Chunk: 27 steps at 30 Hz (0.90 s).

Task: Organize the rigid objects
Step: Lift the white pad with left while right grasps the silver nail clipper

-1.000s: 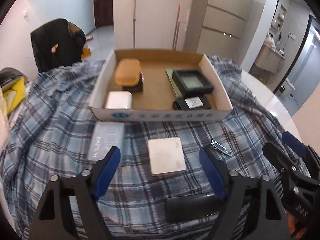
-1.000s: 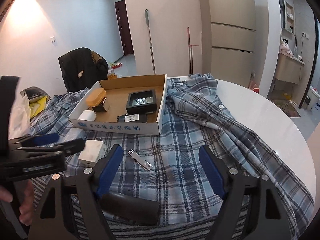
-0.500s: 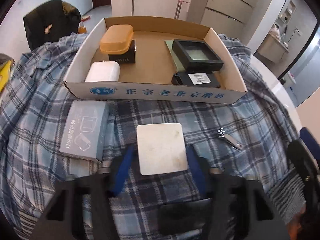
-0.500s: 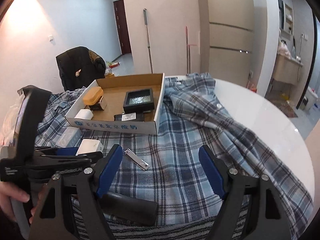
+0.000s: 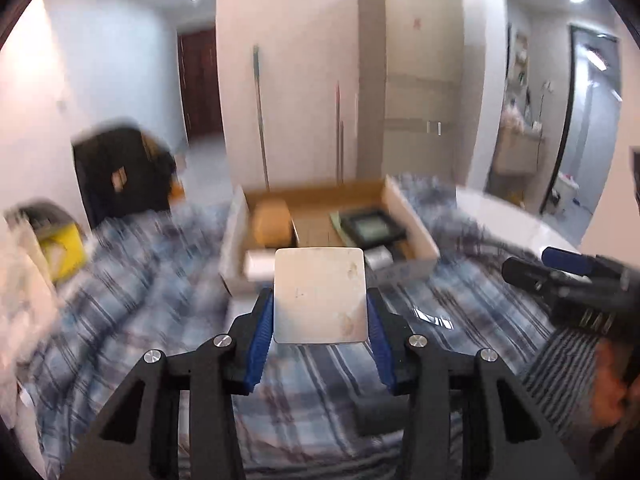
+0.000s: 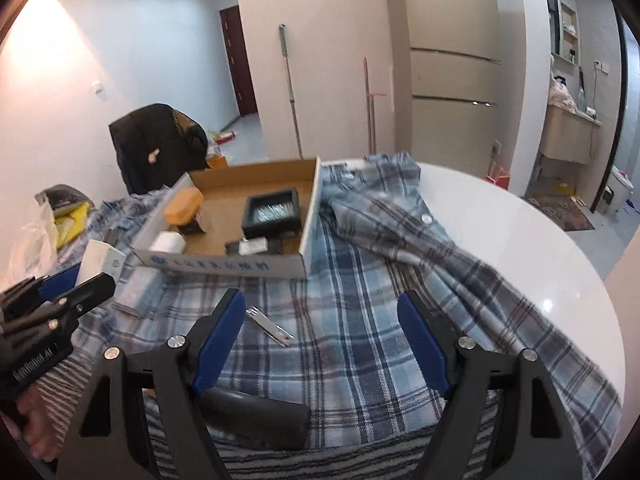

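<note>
On the round white table (image 6: 520, 248), a blue plaid shirt (image 6: 360, 320) covers the near and left part; the right edge is bare. At the far side sits an open cardboard box (image 6: 224, 268), with nail clippers (image 6: 269, 326) and a dark cylinder (image 6: 256, 412) nearer. The left gripper (image 5: 320, 320) pinches a white square box (image 5: 320, 296), lifted clear of the cloth, near side of the box. The right gripper (image 6: 320, 344) hangs spread and empty over open plaid.

left wrist: low, faces box (image 5: 412, 236) | right wrist: further right | shared: box, plaid cloth (image 6: 360, 320)
</note>
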{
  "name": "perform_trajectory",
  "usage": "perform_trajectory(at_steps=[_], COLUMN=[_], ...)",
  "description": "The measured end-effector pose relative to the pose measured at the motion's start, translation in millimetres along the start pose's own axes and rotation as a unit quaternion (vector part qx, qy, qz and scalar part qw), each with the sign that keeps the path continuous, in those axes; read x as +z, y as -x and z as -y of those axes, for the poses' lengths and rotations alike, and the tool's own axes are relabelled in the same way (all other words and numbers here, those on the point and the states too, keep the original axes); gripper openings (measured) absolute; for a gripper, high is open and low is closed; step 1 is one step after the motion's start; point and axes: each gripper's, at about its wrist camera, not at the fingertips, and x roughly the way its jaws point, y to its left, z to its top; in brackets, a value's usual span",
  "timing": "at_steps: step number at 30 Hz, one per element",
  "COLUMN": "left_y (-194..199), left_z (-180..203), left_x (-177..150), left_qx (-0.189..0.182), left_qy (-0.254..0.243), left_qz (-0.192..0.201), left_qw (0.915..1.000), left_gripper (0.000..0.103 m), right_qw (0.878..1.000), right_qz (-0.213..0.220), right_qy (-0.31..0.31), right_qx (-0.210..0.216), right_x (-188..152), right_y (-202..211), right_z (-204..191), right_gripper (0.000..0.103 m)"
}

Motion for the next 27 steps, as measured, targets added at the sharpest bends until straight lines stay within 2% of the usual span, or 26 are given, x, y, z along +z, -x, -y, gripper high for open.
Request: perform_trajectory(at_steps=[1, 2, 5, 7, 11, 13, 16, 17, 20, 22, 23, 24, 25, 27], left_y=[10, 15, 25, 29, 28, 27, 27, 27, 26, 25, 25, 26, 25, 24], left_z=[-2, -2, -9, -14, -20, -22, -22, -22, -19, -19, -19, -19, -19, -19], left_x=[-7, -12, -12, -13, -14, -14, -17, -16, -16, -16, -16, -16, -16, -16], left_qx=[0.003, 0.007, 0.005, 0.009, 0.009, 0.009, 0.013, 0.015, 0.014, 0.014, 0.014, 0.014, 0.013, 0.013], left_qy=[-0.004, -0.004, 0.015, 0.024, 0.037, 0.038, 0.039, 0.038, 0.035, 0.034, 0.034, 0.034, 0.035, 0.034], left_qz=[0.045, 0.067, 0.096, 0.108, 0.102, 0.101, 0.097, 0.095, 0.093, 0.093, 0.093, 0.093, 0.094, 0.094], left_qw=[0.999, 0.9977, 0.9952, 0.9938, 0.9941, 0.9941, 0.9945, 0.9946, 0.9949, 0.995, 0.995, 0.9949, 0.9949, 0.9949], left_gripper=[0.047, 0.047, 0.047, 0.047, 0.047, 0.047, 0.047, 0.047, 0.047, 0.047, 0.047, 0.047, 0.047, 0.047], right_qw=[1.0, 0.999, 0.995, 0.992, 0.985, 0.98, 0.972, 0.971, 0.972, 0.971, 0.971, 0.972, 0.972, 0.972], right_qz=[-0.011, -0.023, -0.059, -0.089, -0.146, -0.169, -0.214, -0.222, -0.22, -0.221, -0.221, -0.219, -0.217, -0.219], right_qy=[0.001, 0.008, 0.048, 0.057, 0.064, 0.087, 0.074, 0.071, 0.073, 0.074, 0.075, 0.077, 0.082, 0.079], right_qx=[0.025, 0.047, 0.068, 0.073, 0.059, 0.06, 0.056, 0.055, 0.042, 0.045, 0.042, 0.039, 0.036, 0.033], right_x=[5, 11, 22, 24, 13, 4, -4, -6, -7, -7, -7, -7, -6, -6], right_y=[1, 1, -12, -29, -69, -86, -108, -112, -117, -119, -119, -119, -118, -117], right_z=[-1, -4, -16, -20, -28, -37, -36, -36, -36, -35, -35, -35, -36, -35], right_gripper=[0.078, 0.078, 0.078, 0.078, 0.077, 0.068, 0.052, 0.05, 0.046, 0.034, 0.033, 0.028, 0.019, 0.009])
